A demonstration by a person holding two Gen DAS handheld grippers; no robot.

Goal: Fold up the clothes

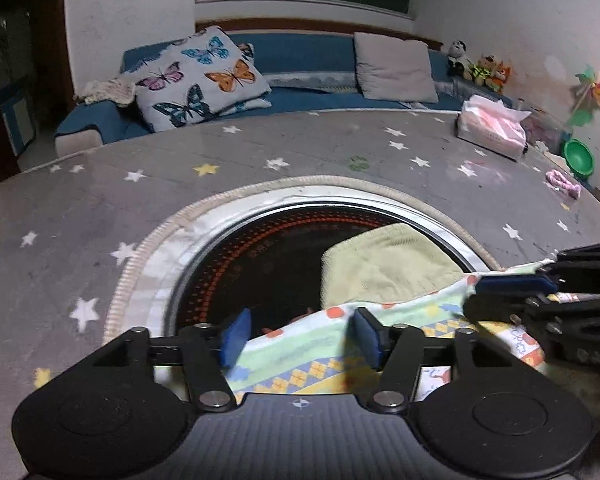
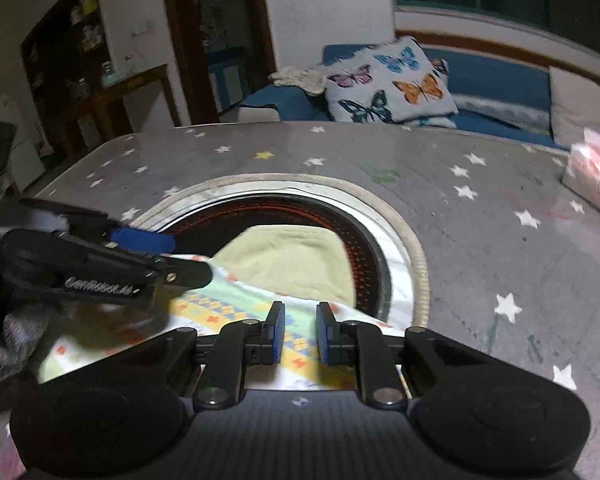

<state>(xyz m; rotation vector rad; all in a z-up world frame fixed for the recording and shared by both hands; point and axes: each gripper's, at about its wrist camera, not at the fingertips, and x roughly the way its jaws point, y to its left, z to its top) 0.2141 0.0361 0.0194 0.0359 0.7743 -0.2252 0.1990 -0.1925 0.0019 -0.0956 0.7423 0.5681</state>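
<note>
Two hand-held grippers hang over the cloth [image 2: 236, 300] on the worktop [image 2: 480, 208]: the left [image 1: 300, 336] spread wide, the right [image 2: 300, 334] nearly together, neither pinching. The cloth looks thin, light and floppy; I would pinch its hem.

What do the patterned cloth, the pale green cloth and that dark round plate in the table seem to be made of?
Patterned cloth: thin, soft printed fabric, probably cotton; it drapes and wrinkles.
Pale green cloth: thicker, matte fabric, perhaps knit or fleece; the surface looks faintly fuzzy.
Round plate: glossy dark glass or ceramic, seemingly a built-in cooktop, with orange dotted rings and a shiny metal rim.
</note>
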